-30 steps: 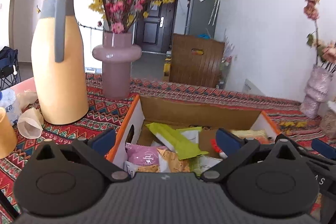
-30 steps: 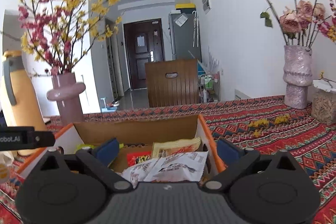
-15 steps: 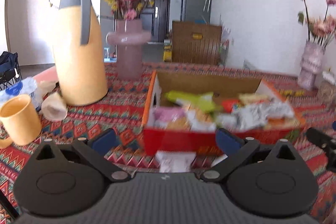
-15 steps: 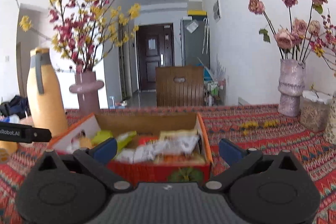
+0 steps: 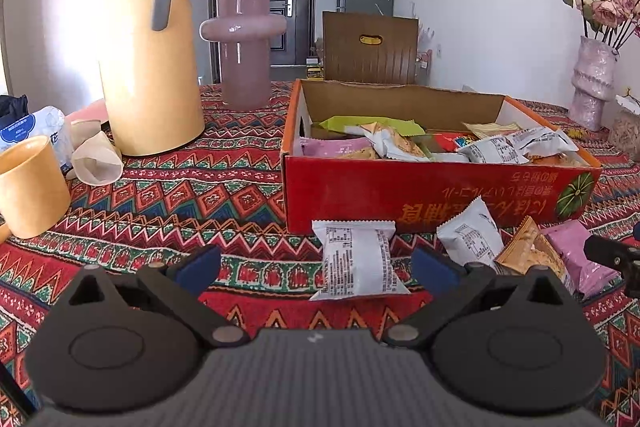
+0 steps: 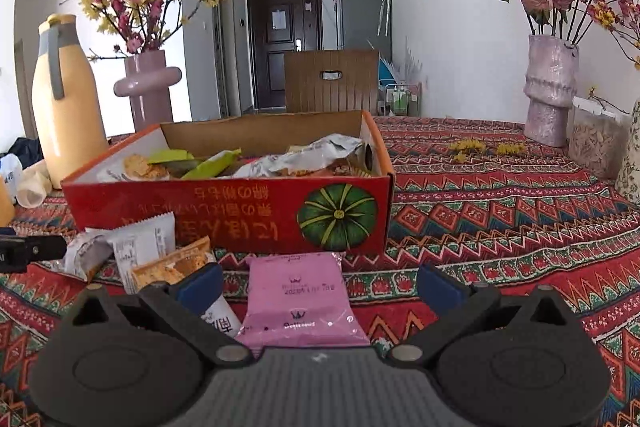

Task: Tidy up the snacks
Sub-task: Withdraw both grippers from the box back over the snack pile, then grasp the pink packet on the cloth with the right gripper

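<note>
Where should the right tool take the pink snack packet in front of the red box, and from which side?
Probably from above, across its side edges: the pink packet lies flat on the cloth, lengthwise between the open right tool's fingers, clear of the red box.

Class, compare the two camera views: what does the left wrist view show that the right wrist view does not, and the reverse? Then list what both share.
Only the left wrist view shows the yellow mug whole and the left tool, open over a white packet.

Only the right wrist view shows the yellow petals on the cloth and the right tool, open over the pink packet.

Both show the red box, the jug and both vases.
</note>
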Action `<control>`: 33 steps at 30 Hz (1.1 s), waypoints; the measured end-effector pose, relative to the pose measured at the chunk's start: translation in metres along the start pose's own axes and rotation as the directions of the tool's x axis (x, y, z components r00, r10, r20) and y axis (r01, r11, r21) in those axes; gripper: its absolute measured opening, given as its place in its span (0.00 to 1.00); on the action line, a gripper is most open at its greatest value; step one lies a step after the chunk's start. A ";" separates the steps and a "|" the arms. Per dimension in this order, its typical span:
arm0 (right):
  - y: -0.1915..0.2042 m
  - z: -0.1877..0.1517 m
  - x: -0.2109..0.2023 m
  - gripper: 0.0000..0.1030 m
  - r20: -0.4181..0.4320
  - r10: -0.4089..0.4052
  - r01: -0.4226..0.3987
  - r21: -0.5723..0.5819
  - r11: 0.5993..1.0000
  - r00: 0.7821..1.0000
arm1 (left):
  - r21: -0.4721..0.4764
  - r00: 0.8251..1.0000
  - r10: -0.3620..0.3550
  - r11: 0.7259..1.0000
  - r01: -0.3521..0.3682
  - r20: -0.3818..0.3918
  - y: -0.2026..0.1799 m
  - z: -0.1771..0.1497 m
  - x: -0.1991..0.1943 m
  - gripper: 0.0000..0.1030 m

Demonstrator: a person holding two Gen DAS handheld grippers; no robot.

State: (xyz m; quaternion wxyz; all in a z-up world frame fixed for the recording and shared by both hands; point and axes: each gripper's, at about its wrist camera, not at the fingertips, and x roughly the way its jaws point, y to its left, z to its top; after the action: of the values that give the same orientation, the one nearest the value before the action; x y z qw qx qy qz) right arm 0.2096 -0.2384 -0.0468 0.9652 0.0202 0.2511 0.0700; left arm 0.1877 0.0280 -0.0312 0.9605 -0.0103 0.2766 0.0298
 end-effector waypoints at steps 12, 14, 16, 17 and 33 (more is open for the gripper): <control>0.002 0.002 0.008 1.00 -0.064 -0.003 0.002 -0.015 1.000 0.998 | -0.035 1.000 -0.008 0.999 0.008 0.003 0.005 0.000 -0.002 1.00; 0.002 0.004 0.014 1.00 -0.109 0.009 -0.011 -0.016 1.000 0.994 | -0.038 1.000 -0.010 0.999 0.010 0.002 0.006 0.000 -0.002 1.00; 0.003 0.007 0.021 1.00 -0.152 0.007 -0.011 -0.022 1.000 0.988 | -0.043 1.000 -0.011 0.999 0.011 0.005 0.007 0.000 -0.002 1.00; 0.003 0.008 0.024 1.00 -0.166 -0.001 -0.004 -0.026 1.000 0.986 | -0.046 1.000 -0.010 0.999 0.011 0.006 0.007 0.000 -0.003 1.00; 0.003 0.010 0.033 0.59 -0.159 0.039 -0.040 -0.001 0.999 0.987 | -0.060 1.000 -0.013 0.998 0.012 -0.009 0.011 0.000 0.000 1.00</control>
State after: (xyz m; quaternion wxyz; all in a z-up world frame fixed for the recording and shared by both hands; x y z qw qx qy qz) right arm 0.2432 -0.2309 -0.0535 0.9406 0.0172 0.3266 0.0909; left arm 0.1867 0.0387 -0.0310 0.9586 -0.0409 0.2801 0.0321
